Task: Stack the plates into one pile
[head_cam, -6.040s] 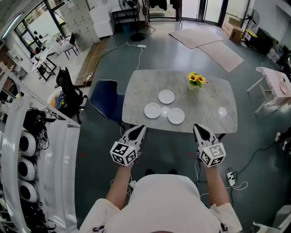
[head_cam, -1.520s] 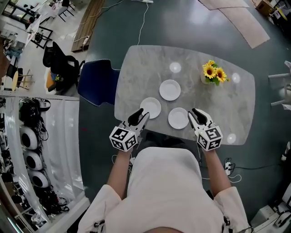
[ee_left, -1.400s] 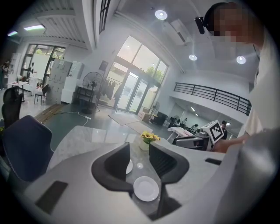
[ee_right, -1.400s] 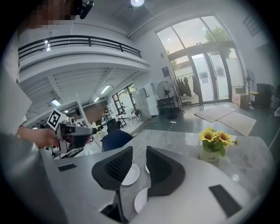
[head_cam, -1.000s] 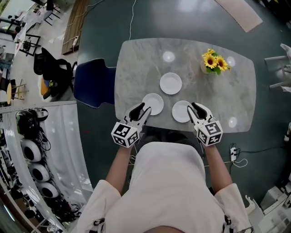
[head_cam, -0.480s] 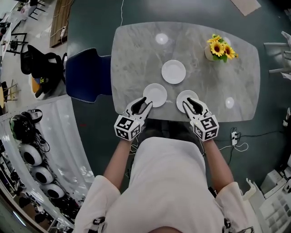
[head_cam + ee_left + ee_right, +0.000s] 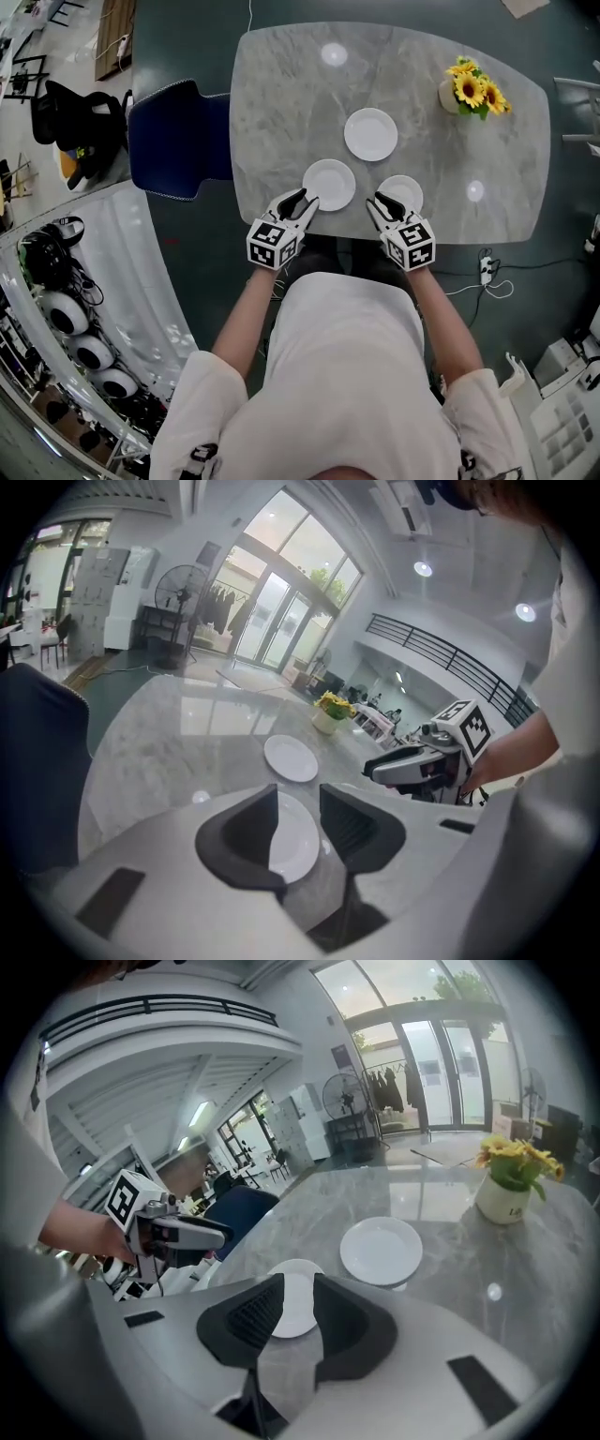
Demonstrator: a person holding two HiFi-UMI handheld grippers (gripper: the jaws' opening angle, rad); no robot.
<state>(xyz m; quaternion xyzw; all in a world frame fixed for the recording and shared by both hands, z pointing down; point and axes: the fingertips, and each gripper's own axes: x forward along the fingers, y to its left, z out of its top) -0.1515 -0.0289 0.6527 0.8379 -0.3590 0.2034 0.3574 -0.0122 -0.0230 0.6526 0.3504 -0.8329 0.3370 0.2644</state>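
Near table [image 7: 281, 94] front edge: left plate [image 7: 329, 185], right plate [image 7: 401, 194], side by side, apart
Farther back: third plate [image 7: 370, 134], alone
Left gripper [image 7: 305, 202]: jaws wide, tips at left plate rim, gripping nothing
Right gripper [image 7: 377, 203]: jaws apart, beside right plate, gripping nothing

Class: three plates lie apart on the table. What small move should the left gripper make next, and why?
Probably ease the left gripper forward over the rim of the left plate: its jaws stand open and empty, just short of it.

Bare tabletop [image 7: 272, 103] beyond plates [image 7: 371, 134], vase [image 7: 451, 99] far right, chair [image 7: 178, 141] left
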